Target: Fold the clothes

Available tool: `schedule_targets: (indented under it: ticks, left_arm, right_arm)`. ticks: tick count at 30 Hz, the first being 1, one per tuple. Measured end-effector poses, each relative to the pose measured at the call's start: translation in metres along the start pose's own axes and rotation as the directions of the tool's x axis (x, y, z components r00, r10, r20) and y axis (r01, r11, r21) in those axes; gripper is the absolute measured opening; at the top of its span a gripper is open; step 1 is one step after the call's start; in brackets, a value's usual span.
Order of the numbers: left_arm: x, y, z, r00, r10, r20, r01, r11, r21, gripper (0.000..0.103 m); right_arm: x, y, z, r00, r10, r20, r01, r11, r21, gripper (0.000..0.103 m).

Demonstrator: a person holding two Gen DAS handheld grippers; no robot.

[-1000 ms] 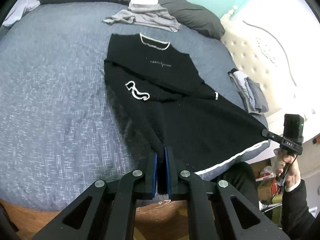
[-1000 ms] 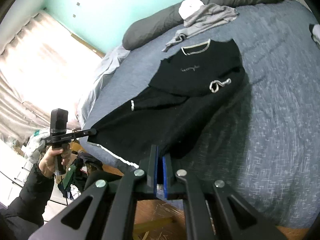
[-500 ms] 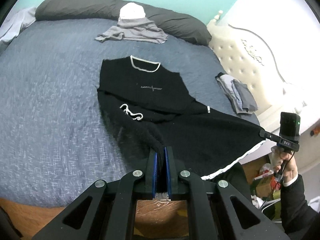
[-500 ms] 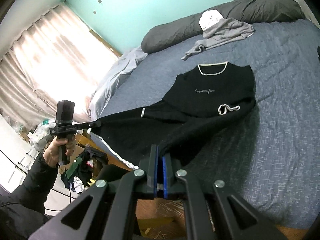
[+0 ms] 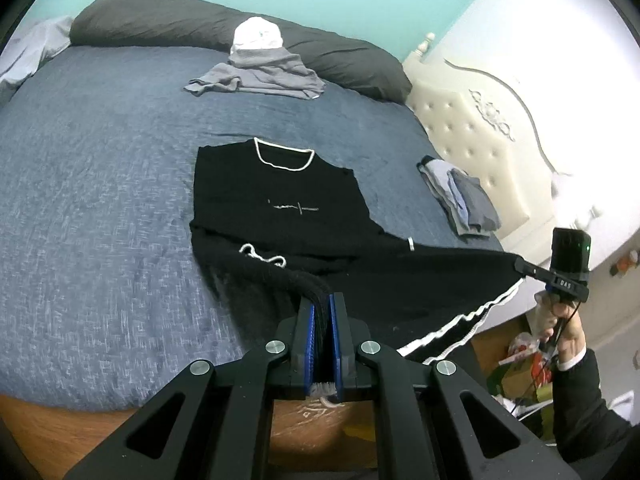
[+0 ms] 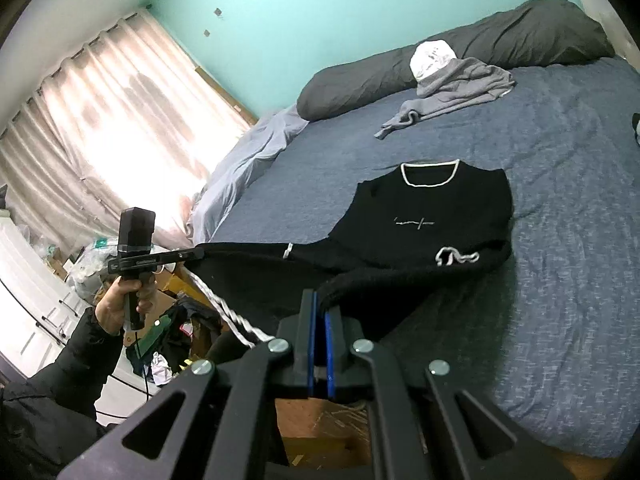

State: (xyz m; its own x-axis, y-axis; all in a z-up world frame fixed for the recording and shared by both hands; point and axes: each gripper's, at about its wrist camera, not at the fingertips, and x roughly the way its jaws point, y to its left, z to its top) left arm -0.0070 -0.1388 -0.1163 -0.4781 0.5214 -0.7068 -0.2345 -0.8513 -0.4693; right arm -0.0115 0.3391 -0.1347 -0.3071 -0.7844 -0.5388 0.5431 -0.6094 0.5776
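Your left gripper (image 5: 321, 304) and right gripper (image 6: 320, 304) are both clamped tight on the hem of the black sweater (image 5: 280, 200), 1 corner each. Its collar end lies flat mid-frame on the blue bed (image 5: 100, 200); the hem hangs stretched at lower right.

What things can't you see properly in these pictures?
- The writing on the black sweater: too small to read in either view.
- The hem corner inside the left gripper: hidden between its blue pads.
- The folded clothes: cut off at the right wrist view's edge.
- The white item behind the grey garment: too far to identify.
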Motion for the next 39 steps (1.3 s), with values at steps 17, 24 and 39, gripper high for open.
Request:
schedule_targets:
  ticks: [17, 24, 39]
  left_arm:
    - [0.084, 0.078, 0.107, 1.0, -0.01, 0.007, 0.011, 0.992, -0.128, 0.008]
    - [0.132, 0.116, 0.156, 1.0, -0.022, -0.014, 0.019, 0.983, -0.184, 0.008]
    - [0.235, 0.19, 0.227, 0.997, -0.042, -0.061, 0.023, 0.957, -0.289, 0.008]
  right_arm:
    - [0.058, -0.084, 0.091, 0.997, -0.068, -0.029, 0.071, 0.99, 0.119, 0.003]
    - [0.098, -0.135, 0.134, 0.994, -0.091, -0.054, 0.099, 0.98, 0.173, 0.003]
    - [0.181, -0.236, 0.204, 0.988, -0.121, -0.094, 0.143, 0.951, 0.275, 0.003]
